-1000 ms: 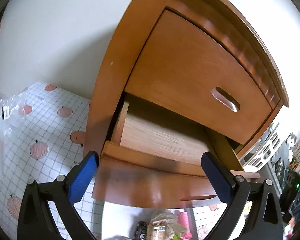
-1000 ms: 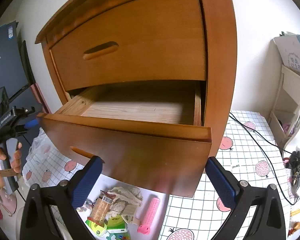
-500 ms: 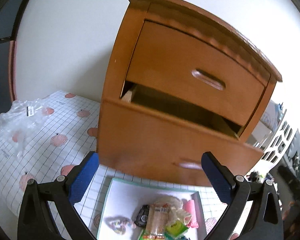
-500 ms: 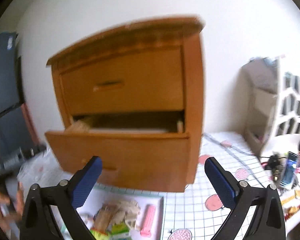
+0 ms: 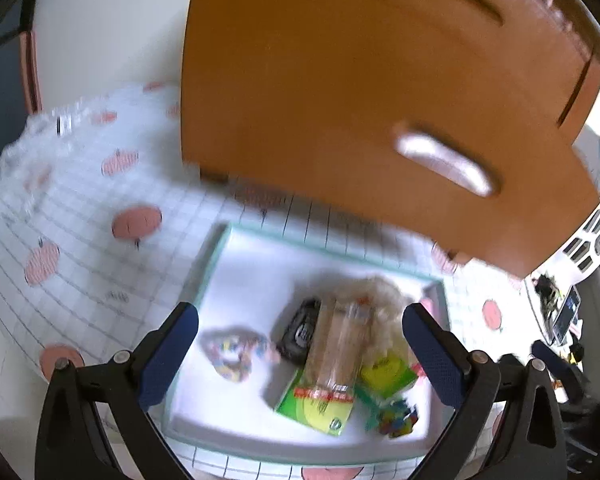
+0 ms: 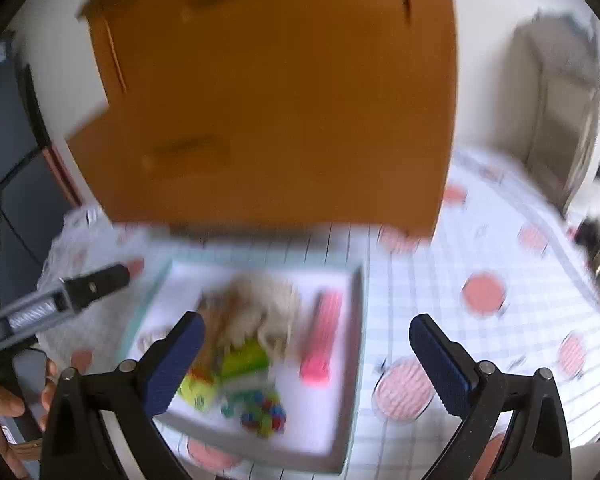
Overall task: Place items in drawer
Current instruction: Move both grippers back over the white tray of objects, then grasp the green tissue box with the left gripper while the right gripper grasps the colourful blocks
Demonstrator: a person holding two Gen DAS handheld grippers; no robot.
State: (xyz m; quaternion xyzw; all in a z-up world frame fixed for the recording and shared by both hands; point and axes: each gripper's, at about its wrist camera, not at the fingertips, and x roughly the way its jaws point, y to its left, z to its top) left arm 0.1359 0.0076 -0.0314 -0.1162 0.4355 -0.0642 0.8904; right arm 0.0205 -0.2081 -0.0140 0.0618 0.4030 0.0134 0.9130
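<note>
Left gripper (image 5: 300, 344) and right gripper (image 6: 306, 344) — jaws wide, empty — above the tray (image 5: 216, 252) of items before the drawer (image 5: 380, 128).

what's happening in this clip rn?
A person holds a gripper in each hand over a white tray of small items on the table, in front of a wooden cabinet. Both the left gripper and right gripper are open and empty. The tray holds a pink roller, snack packets and other bits. Nothing is picked up yet; frames are motion-blurred, so the drawer's state is unclear.
</note>
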